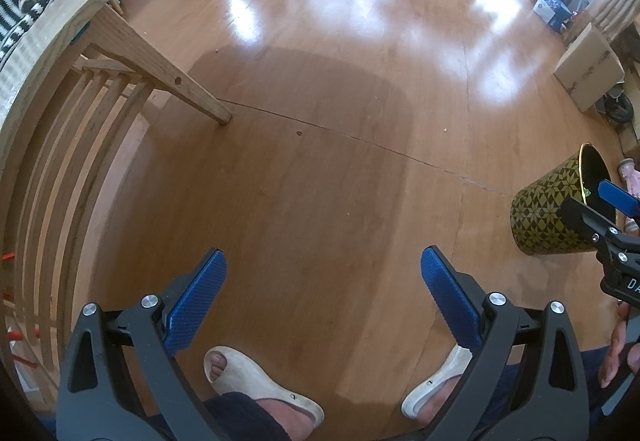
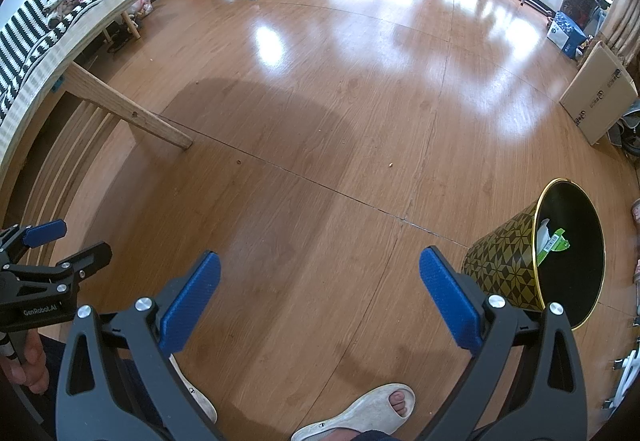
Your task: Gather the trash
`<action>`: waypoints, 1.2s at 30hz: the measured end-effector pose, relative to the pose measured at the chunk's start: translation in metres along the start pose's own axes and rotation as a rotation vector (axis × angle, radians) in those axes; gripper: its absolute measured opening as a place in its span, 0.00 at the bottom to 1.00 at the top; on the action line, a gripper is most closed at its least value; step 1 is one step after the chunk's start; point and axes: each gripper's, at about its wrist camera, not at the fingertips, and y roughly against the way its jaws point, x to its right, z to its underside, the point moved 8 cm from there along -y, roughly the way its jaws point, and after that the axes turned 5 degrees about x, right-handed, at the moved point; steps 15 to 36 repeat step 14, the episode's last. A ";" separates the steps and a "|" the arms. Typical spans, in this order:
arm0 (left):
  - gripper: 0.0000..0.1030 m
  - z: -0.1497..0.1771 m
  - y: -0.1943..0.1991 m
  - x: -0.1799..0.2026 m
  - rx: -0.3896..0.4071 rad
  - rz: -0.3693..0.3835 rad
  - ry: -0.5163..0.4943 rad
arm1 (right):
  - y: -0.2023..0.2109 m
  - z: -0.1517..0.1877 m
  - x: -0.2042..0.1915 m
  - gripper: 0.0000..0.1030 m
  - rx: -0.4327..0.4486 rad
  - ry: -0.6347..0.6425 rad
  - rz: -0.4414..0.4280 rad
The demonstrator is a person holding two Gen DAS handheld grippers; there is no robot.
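Left wrist view: my left gripper (image 1: 322, 295) is spread wide and empty above the floor (image 1: 320, 121), my sandals (image 1: 260, 389) just below. Right gripper (image 2: 320, 297) is likewise released, holding nothing. Just right of it stands the bin (image 2: 516, 265), tilted, with trash (image 2: 550, 241) inside. Two crumbs (image 2: 390, 164) lie farther out; a bench leg (image 2: 132, 113) is at left.

Black-framed left gripper (image 1: 323, 265) and right gripper (image 2: 320, 269), blue ribbed pads, silver screws; white slippers (image 1: 260, 385).

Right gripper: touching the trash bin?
Cannot tell. In the right wrist view the right gripper has one finger overlapping the trash bin, with no visible gap.
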 end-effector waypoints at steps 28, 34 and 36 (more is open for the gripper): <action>0.92 -0.006 0.007 -0.009 0.015 -0.047 0.003 | -0.001 0.000 0.003 0.93 -0.008 0.008 -0.002; 0.92 -0.006 0.007 -0.009 0.015 -0.047 0.003 | -0.001 0.000 0.003 0.93 -0.008 0.008 -0.002; 0.92 -0.006 0.007 -0.009 0.015 -0.047 0.003 | -0.001 0.000 0.003 0.93 -0.008 0.008 -0.002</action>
